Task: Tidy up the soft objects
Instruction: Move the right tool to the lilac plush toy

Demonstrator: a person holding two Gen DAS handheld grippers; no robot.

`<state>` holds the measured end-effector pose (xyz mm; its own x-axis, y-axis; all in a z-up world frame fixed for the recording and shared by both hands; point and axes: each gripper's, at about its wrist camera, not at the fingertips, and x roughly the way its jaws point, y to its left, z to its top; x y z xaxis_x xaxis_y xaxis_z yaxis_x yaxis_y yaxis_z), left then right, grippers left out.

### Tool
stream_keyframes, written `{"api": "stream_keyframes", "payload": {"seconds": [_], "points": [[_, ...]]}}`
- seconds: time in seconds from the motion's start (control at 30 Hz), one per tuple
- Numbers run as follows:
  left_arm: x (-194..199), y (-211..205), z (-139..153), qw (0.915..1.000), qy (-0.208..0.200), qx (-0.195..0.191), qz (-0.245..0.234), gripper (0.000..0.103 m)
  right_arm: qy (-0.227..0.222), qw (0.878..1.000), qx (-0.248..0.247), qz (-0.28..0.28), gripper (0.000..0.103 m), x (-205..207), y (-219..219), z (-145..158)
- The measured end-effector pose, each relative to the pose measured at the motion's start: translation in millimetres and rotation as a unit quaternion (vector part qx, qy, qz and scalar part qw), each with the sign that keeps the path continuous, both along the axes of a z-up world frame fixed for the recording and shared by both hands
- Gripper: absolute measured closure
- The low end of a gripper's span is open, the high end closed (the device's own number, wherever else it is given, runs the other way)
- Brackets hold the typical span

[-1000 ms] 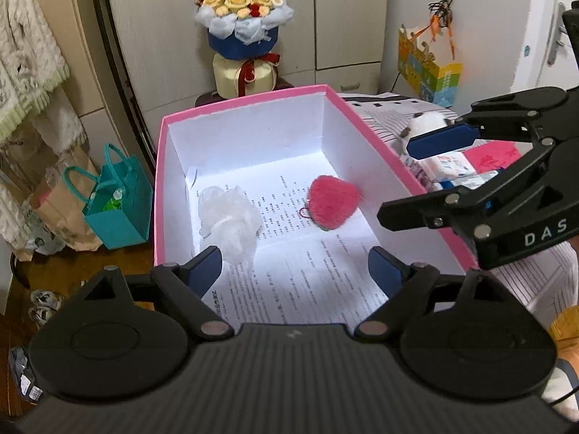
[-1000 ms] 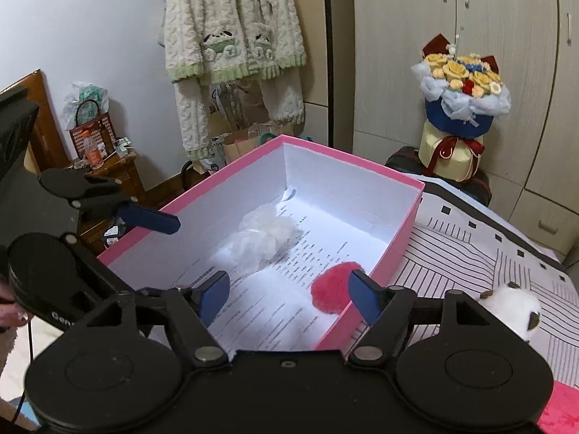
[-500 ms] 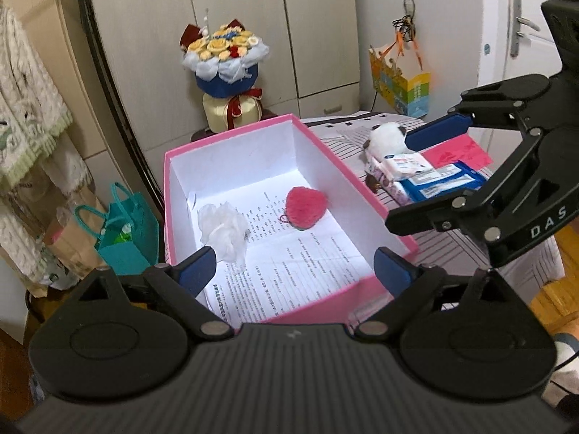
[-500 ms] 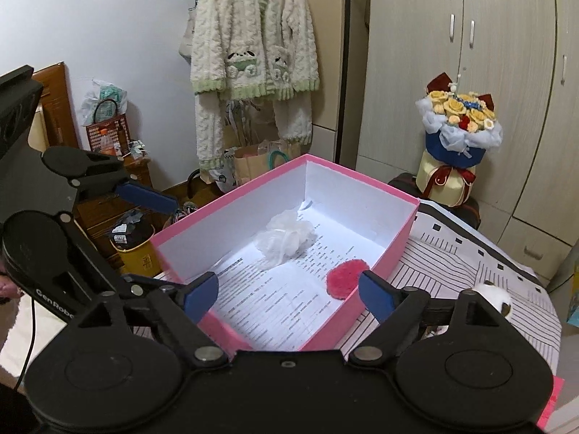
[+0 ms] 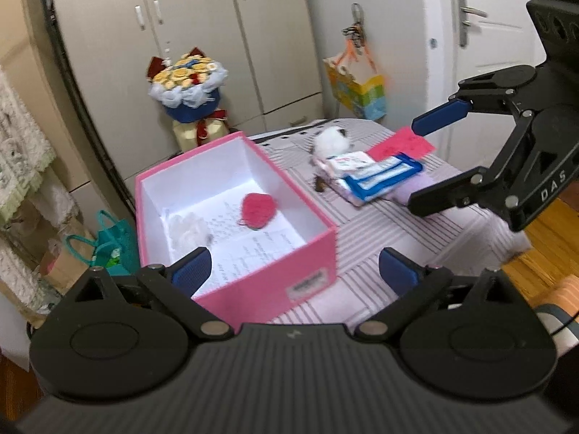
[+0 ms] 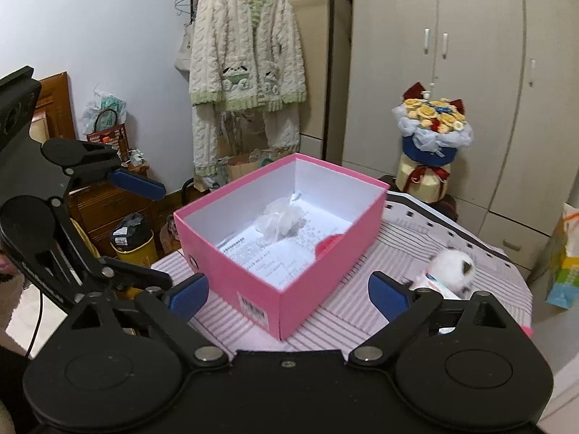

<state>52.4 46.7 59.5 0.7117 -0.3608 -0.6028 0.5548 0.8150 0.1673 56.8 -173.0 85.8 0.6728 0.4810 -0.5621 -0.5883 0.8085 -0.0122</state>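
Currently, a striped tablecloth point(image 5: 380, 228) fills the middle of both wrist views and carries every task item. On it stands an open pink box point(image 5: 253, 289) with white inner walls, centre-left in the left wrist view and centre in the right wrist view. Printed paper point(image 6: 275, 253) lines the box floor.

Left gripper point(image 5: 295, 271): bottom of its own view, jaws opening, blue pads far apart, nothing between them except the near corner of the box seen beyond. Right gripper point(image 6: 287, 296): bottom of its own view, jaws likewise opening, nothing gripped; the near box corner lies beyond the gap. Each gripper also appears at the other view's edge, held above the table.

Inside the box:
- White mesh puff point(image 6: 280, 218), on the paper near the far wall in the right wrist view.
- Red fuzzy item point(image 5: 257, 209), on the paper, apart from the puff; in the right wrist view, only its edge shows.

Outside the box, centre-right in the left wrist view:
- Wipe packs point(image 5: 372, 175), stacked on the cloth.
- Pink card point(image 5: 401, 146), just behind the packs.
- White plush toy point(image 5: 331, 143), touching the packs' far end.
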Motion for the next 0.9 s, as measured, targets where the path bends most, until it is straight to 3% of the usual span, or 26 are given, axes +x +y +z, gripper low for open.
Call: {"api": "stream_keyframes", "payload": {"seconds": [0.23, 0.43, 0.67, 0.77, 0.9], "points": [[-14, -29, -14, 0.999, -0.011, 0.007, -0.042, 0.002, -0.012, 0.999, 0.003, -0.043, 0.004, -33, -41, -21], [-8, -58, -41, 0.9969, -0.003, -0.018, -0.077, 0.002, -0.004, 0.997, 0.005, -0.082, 0.004, -40, -65, -56], [17, -92, -74, 0.9925, 0.028, -0.064, -0.1, 0.003, 0.002, 0.992, 0.01, -0.123, 0.004, -28, -86, -97], [23, -111, -87, 0.995, 0.005, -0.051, -0.086, 0.003, -0.015, 0.988, 0.006, -0.156, 0.004, -19, -92, -112], [39, -130, -92, 0.9956, -0.006, -0.041, -0.084, 0.003, -0.049, 0.975, -0.04, -0.211, 0.004, 0, -96, -134]]}}
